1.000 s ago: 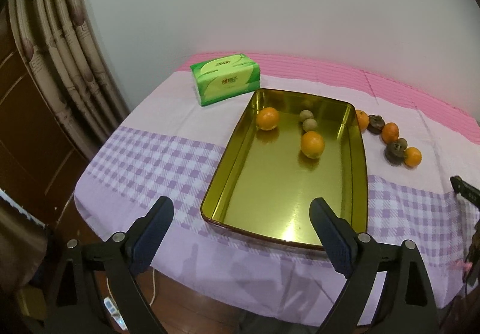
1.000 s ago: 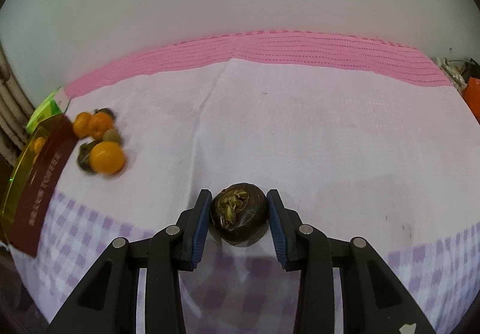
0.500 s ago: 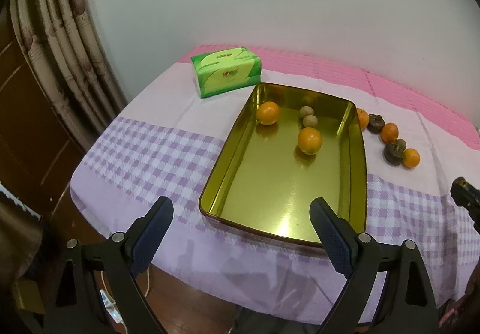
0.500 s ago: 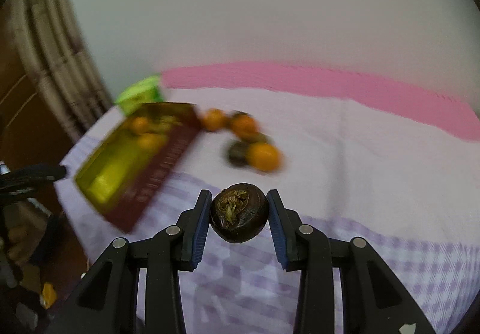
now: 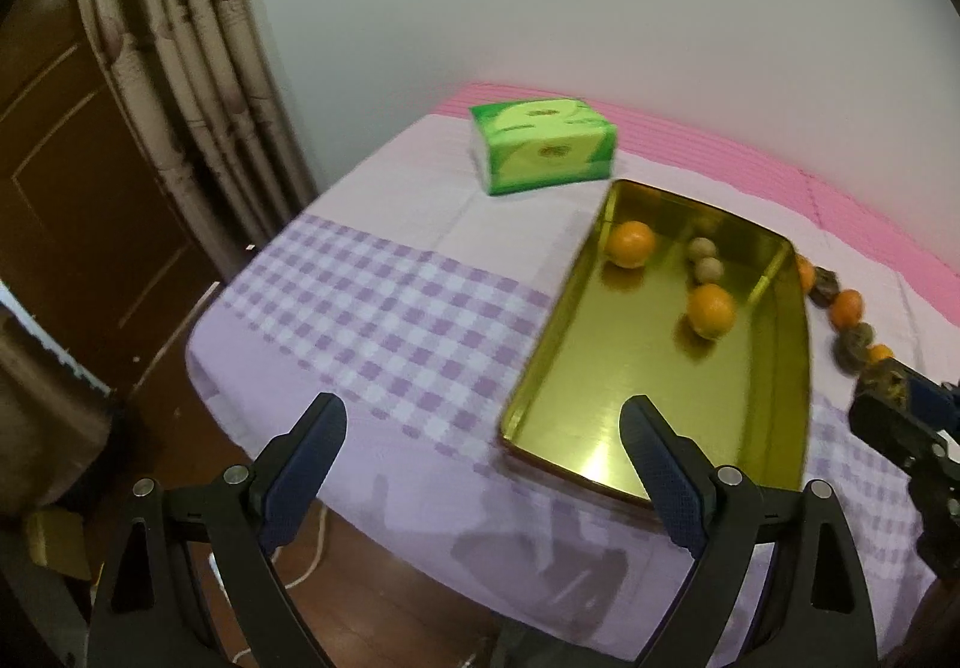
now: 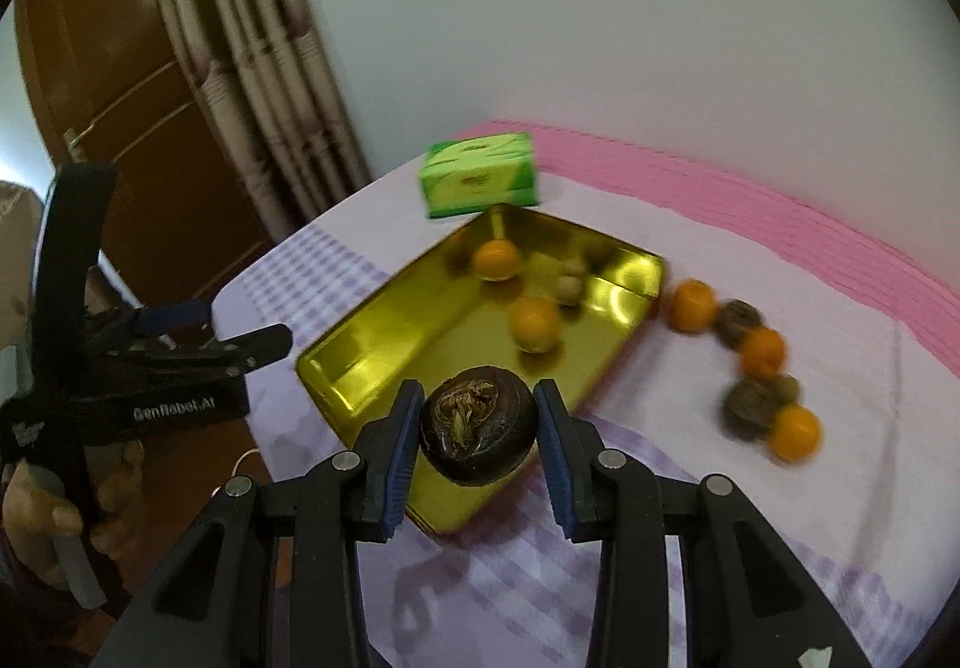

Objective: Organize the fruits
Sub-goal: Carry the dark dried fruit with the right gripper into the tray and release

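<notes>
While the table [image 5: 384, 308] carries a gold tray [image 6: 384, 344] with two oranges inside, the left tongs [image 5: 480, 464] gape wide and empty; the right tongs [image 6: 477, 431] clamp a dark fruit [image 6: 478, 431] over the tray's near rim.

The near half of the shiny gold rectangular metal tray [image 6: 384, 344] lies bare, open to entry from above. Its far half is crowded by two oranges [image 6: 534, 323] and two small tan round fruits [image 6: 570, 284]. A green tissue box [image 6: 480, 185] blocks the tray's far end. Right of the tray, a curved row of oranges and dark fruits [image 6: 759, 353] occupies the bench; the checked cloth [image 5: 384, 308] left of the tray is clear.
</notes>
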